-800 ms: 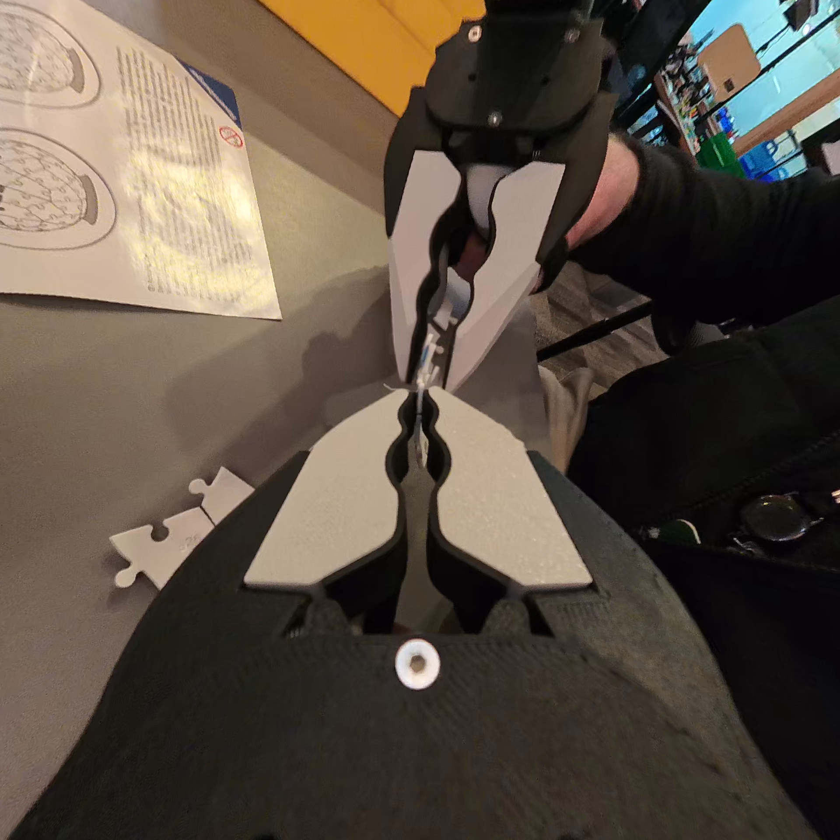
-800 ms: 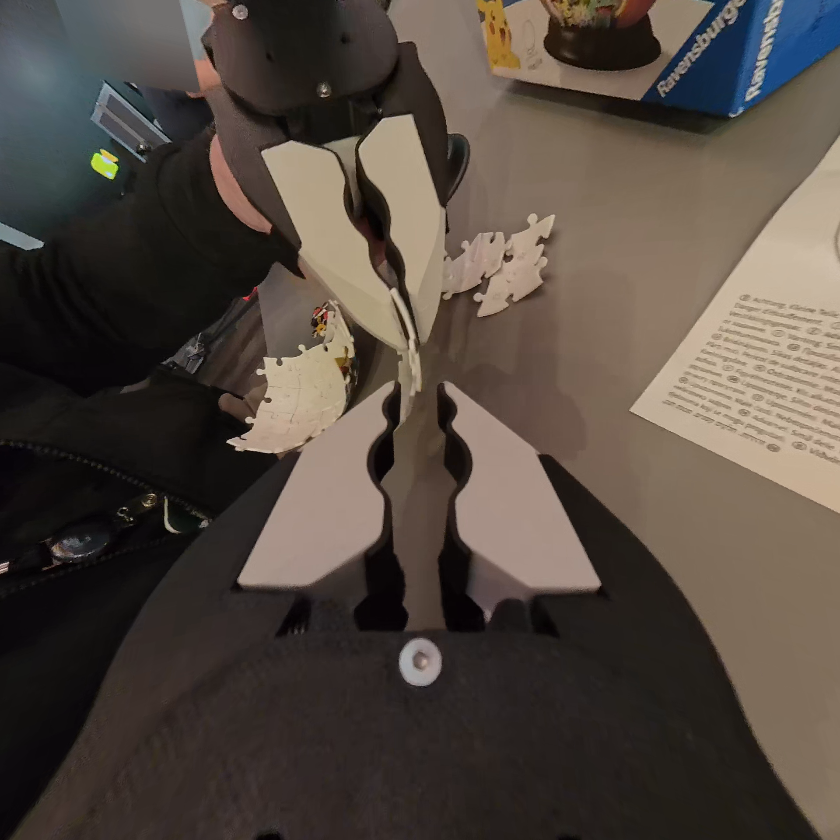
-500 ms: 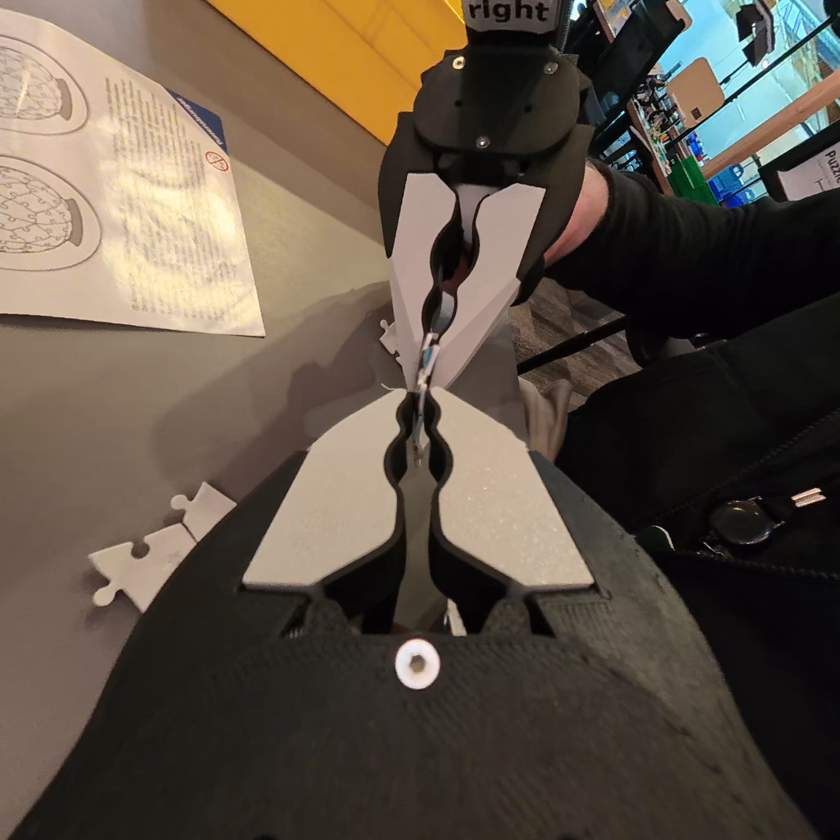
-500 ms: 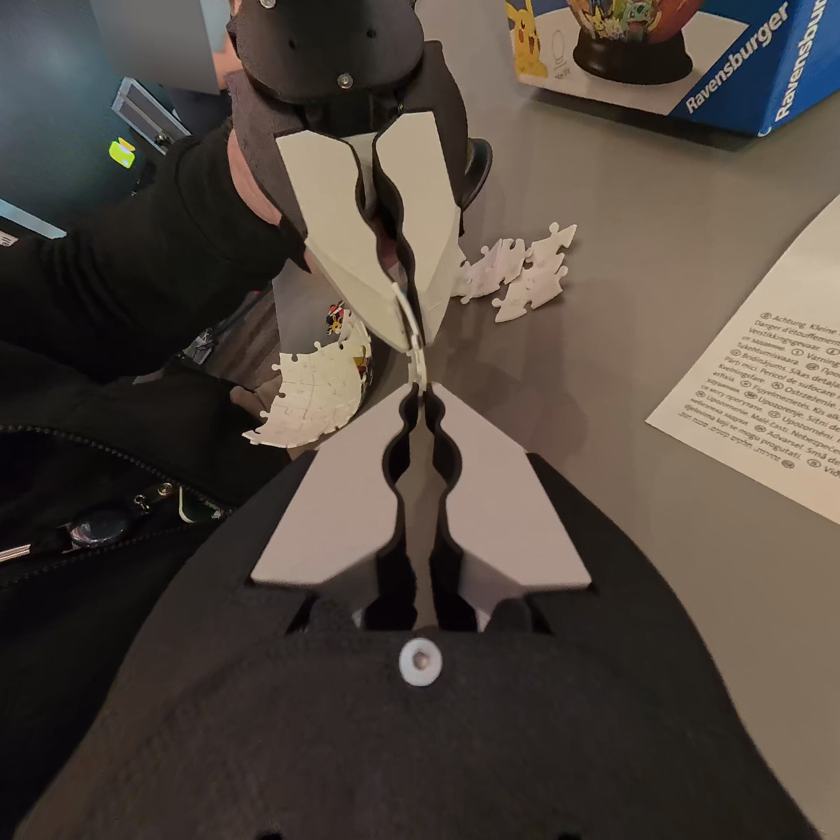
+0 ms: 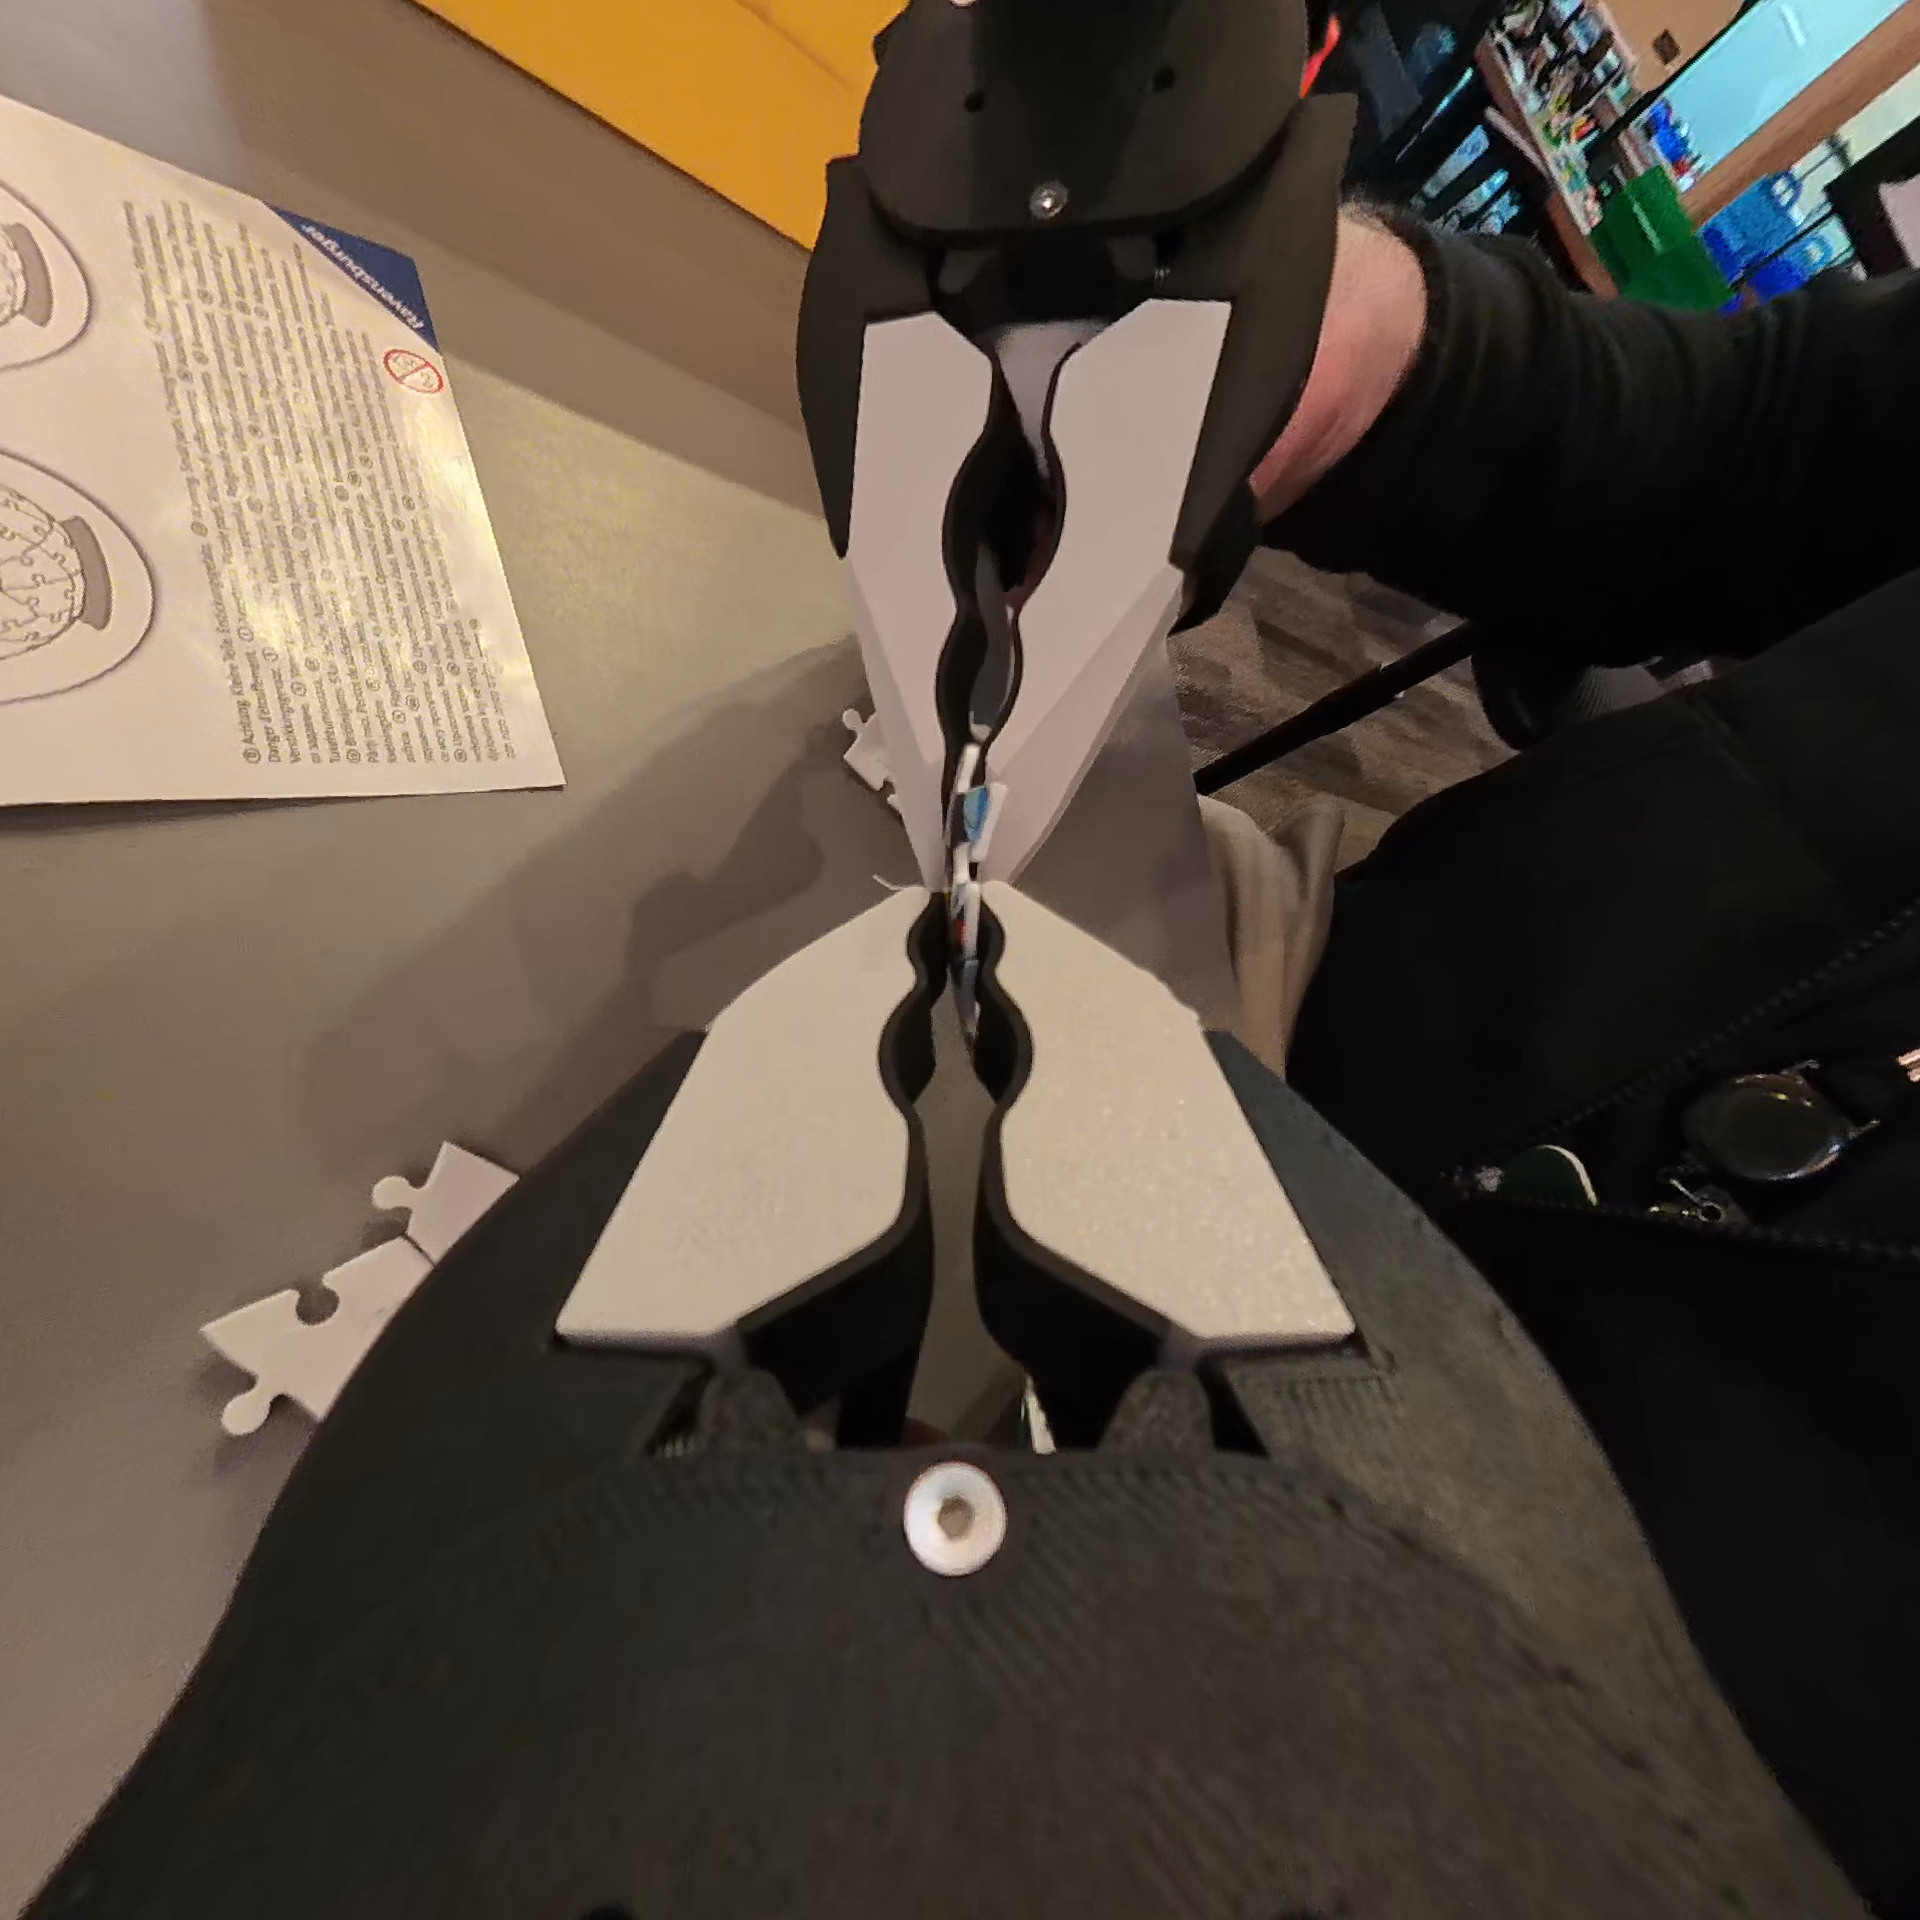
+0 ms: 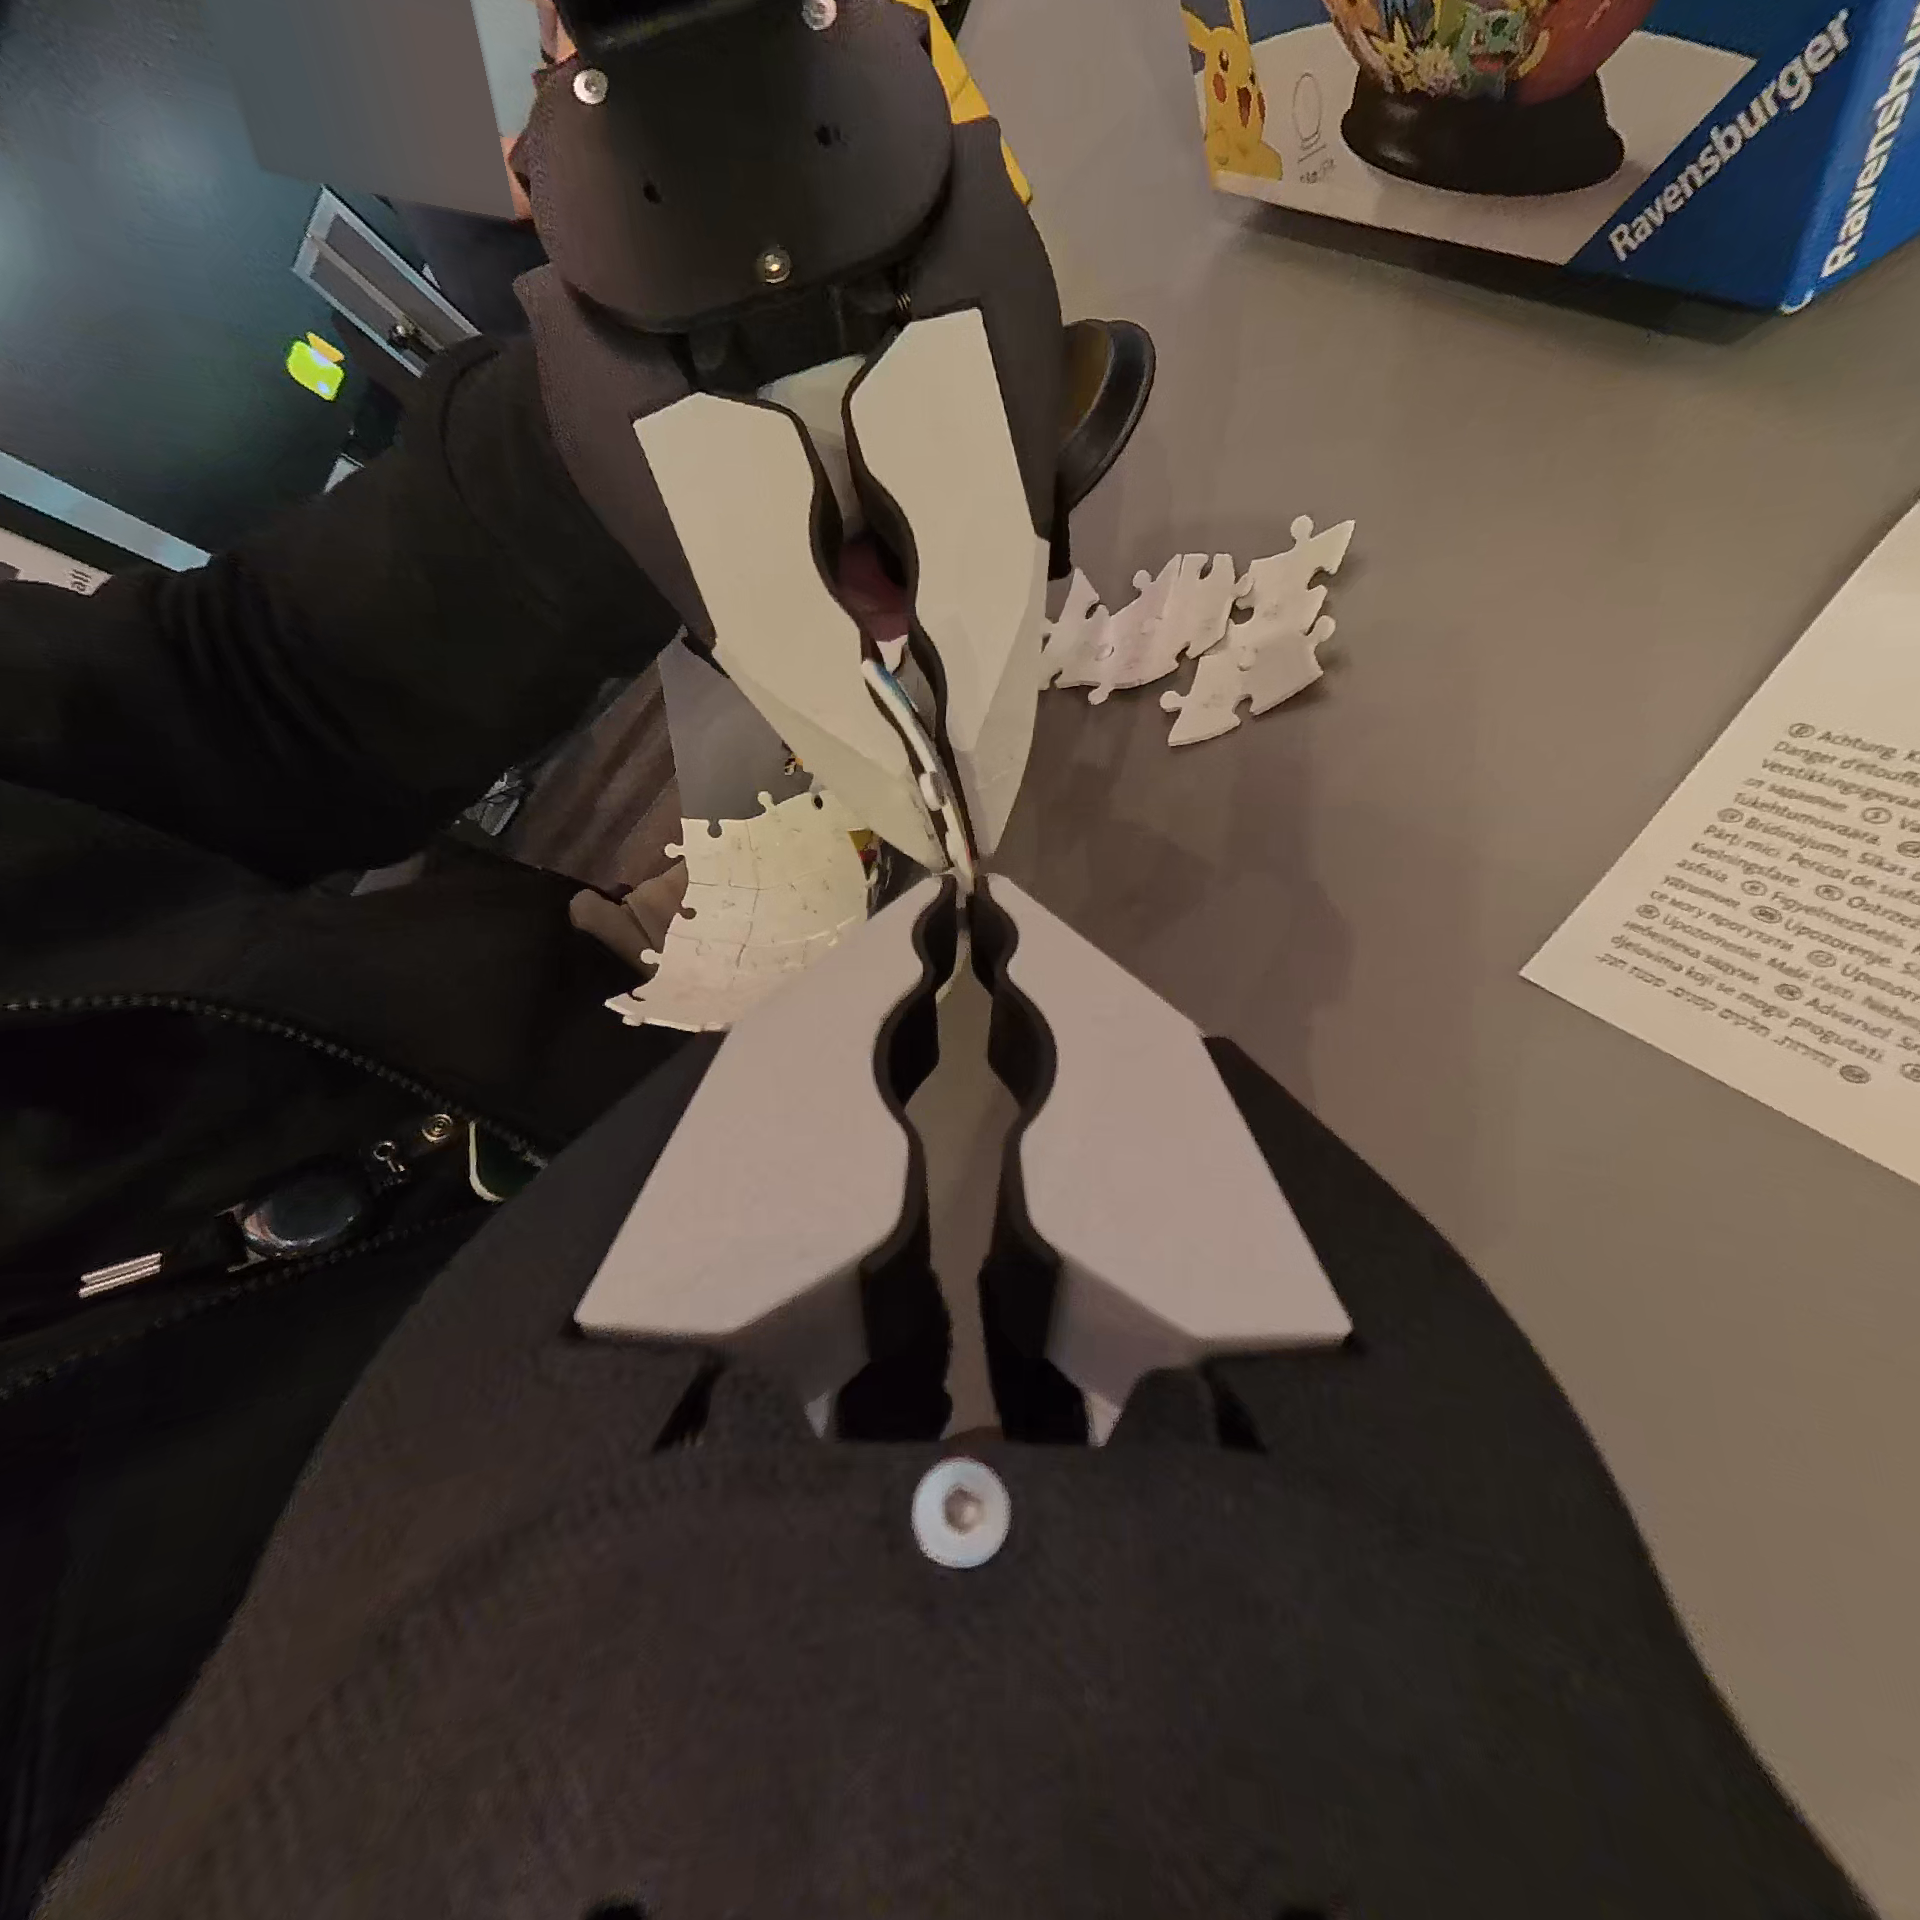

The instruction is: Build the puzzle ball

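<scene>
Grey table [image 6: 1455, 540] carries all items in both wrist views. Blue puzzle box [image 6: 1621, 135] stands at the far right edge of the right wrist view. White instruction sheet [image 5: 239, 499] lies flat at the far left of the left wrist view; the same kind of sheet [image 6: 1766, 914] shows at the right of the right wrist view. Partly built ball shell [image 6: 758, 914], white inner side up, sits near the table edge, left of the gripper tips in the right wrist view. Black round stand [image 6: 1107, 395] shows behind the left gripper, mostly hidden.

Left gripper [image 5: 961, 904] and right gripper [image 6: 971, 894] meet tip to tip above the table. Jaws of both are drawn nearly together, each pinching a thin puzzle piece edge-on. Left gripper's piece [image 5: 966, 956] and right gripper's piece [image 5: 971, 800] touch at the tips; whether they are locked together cannot be told.

Loose pieces [image 6: 1205, 634], white side up, lie in a small cluster far right of the left gripper. Two joined pieces [image 5: 343, 1299] lie near left of the left gripper body. One small piece [image 5: 862, 743] shows partly behind the right gripper's finger.
</scene>
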A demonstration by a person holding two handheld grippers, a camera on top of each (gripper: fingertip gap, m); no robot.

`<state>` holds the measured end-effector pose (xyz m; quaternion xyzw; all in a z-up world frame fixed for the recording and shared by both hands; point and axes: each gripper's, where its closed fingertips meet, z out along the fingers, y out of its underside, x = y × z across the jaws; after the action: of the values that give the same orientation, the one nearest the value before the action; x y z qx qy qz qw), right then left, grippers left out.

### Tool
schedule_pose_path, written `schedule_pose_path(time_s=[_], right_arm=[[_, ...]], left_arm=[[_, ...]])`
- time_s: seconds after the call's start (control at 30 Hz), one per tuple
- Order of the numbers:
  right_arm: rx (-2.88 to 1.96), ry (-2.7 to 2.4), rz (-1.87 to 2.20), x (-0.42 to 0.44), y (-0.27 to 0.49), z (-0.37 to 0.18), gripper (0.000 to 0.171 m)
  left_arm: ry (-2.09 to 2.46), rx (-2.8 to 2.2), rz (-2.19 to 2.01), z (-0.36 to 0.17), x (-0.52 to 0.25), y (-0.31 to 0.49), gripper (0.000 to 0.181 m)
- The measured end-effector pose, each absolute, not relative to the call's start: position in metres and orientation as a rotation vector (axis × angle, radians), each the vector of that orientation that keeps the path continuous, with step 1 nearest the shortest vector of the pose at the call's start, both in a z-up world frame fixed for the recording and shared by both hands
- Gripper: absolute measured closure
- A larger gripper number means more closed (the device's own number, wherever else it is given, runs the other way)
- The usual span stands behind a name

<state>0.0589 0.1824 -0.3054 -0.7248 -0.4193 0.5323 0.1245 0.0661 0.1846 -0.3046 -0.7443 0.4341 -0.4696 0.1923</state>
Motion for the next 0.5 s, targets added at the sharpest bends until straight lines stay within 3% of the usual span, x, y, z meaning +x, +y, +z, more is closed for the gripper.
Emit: schedule_pose_path(time_s=[0.5], right_arm=[[-2.104,-1.175,1.638,0.0557,0.186,-0.2964,0.17]], left_arm=[[1.256,-1.99,-1.281,-0.2954,0.0634,0.1881,0.178]])
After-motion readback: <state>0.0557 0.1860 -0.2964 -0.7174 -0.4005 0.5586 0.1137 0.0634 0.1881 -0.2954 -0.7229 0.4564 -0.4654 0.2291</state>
